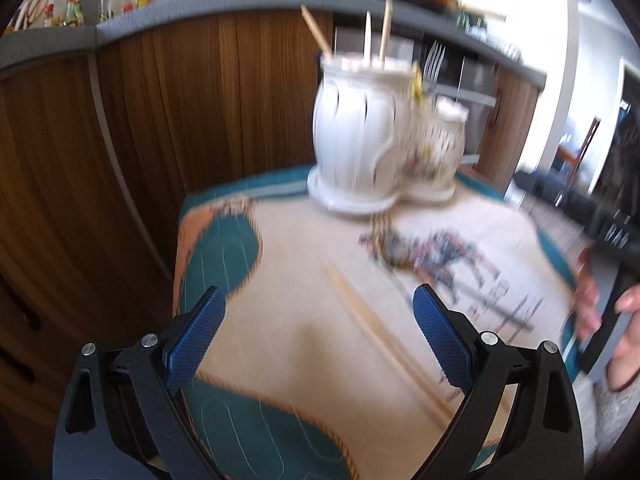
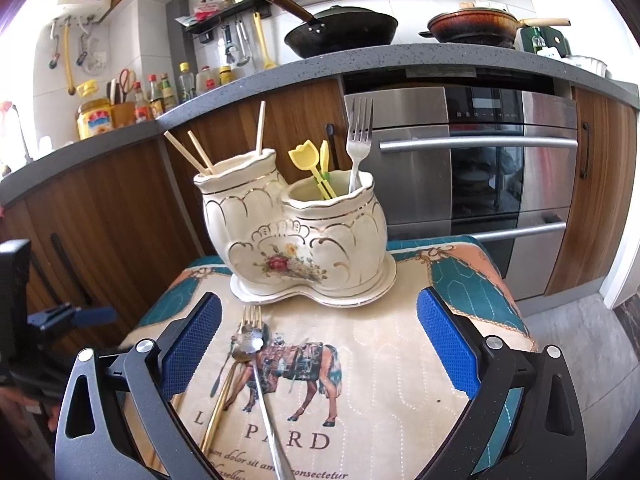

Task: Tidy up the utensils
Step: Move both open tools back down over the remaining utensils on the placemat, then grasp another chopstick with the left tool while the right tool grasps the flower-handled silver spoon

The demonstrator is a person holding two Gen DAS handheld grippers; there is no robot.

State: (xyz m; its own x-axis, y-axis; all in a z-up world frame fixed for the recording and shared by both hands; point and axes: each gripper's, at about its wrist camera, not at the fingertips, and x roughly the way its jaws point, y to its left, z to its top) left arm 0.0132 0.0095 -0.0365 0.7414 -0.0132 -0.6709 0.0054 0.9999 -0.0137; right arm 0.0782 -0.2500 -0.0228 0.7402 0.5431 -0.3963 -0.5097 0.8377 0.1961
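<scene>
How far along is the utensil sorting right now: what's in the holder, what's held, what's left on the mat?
Done: three chopsticks, a silver fork and yellow picks stand in the ceramic holder.
In hand: nothing; left gripper and right gripper are both open and empty.
Left: gold fork, spoon and loose chopsticks on the mat.

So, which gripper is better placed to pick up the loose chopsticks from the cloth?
Probably the left. The open left gripper has the chopsticks lying between its fingers. The right gripper, also open, faces the spoon and gold fork instead.
</scene>
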